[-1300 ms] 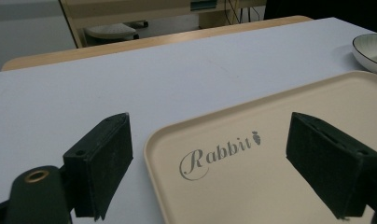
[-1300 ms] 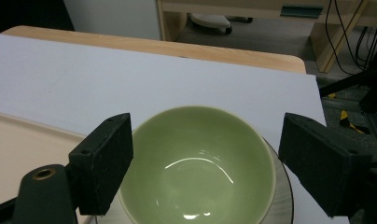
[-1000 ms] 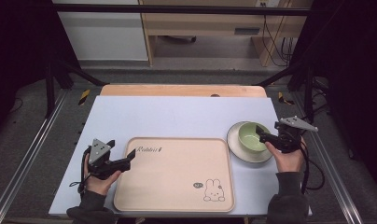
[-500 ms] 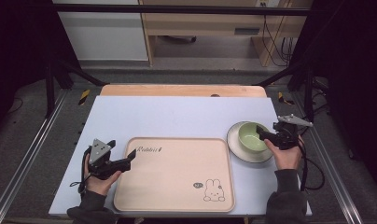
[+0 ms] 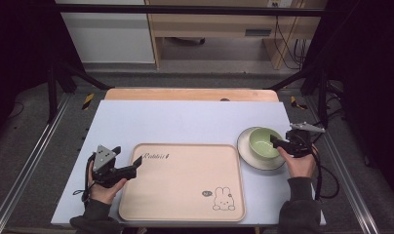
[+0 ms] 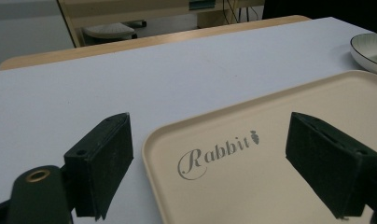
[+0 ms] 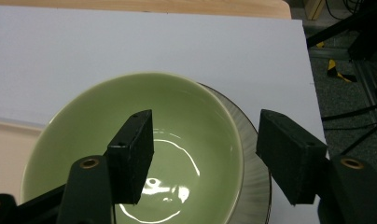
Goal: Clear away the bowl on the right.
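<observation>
Green bowl (image 5: 264, 142) sits unlifted on its plate (image 5: 249, 160), frame right; right gripper (image 7: 203, 156) straddles its rim, jaws closing, not yet clamped; left gripper (image 6: 224, 170) gapes over the empty tray (image 5: 185, 185).

Each black hand-held gripper (image 5: 132, 169) bears a grey triangular plate, brass-ringed screw holes, dark sleeves.

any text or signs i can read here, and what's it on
"Rabbit", in script with a small carrot after it, stands at the near left corner of the beige tray.
A small dark round mark beside the rabbit drawing on the tray is too small to read.
Nothing readable on the green bowl or its plate.
</observation>
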The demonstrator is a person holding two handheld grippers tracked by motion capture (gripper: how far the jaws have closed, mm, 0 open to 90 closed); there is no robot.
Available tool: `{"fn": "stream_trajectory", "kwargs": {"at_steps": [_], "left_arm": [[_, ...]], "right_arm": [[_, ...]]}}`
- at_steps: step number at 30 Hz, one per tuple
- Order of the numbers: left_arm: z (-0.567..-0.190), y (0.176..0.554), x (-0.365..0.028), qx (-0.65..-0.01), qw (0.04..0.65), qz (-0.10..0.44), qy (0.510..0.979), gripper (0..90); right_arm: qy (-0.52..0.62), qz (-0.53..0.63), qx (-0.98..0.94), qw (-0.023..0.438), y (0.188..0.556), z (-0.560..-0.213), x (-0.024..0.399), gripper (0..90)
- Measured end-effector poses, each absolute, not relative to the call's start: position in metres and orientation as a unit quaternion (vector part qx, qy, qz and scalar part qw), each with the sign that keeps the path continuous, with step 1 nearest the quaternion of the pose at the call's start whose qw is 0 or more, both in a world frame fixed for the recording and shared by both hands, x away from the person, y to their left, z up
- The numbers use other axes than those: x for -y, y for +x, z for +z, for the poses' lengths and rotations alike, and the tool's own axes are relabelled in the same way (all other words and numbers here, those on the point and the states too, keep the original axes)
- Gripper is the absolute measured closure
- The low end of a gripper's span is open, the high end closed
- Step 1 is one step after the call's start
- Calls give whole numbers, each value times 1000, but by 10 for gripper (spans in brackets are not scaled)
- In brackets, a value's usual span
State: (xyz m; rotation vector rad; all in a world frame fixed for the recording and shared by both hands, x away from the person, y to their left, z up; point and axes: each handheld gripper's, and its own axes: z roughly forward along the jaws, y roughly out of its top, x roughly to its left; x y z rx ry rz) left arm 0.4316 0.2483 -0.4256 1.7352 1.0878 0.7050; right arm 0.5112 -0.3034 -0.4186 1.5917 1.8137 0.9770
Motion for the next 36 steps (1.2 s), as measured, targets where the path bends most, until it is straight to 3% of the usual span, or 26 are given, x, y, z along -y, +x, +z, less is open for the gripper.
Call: {"fn": "stream_trajectory", "kwargs": {"at_steps": [17, 36], "left_arm": [[-427, 432, -246, -441, 464, 285, 713, 147], [-428, 433, -245, -439, 462, 284, 716, 151]], "right_arm": [[616, 323, -680, 233, 518, -433, 308, 497], [638, 294, -687, 188, 524, -444, 312, 748]]}}
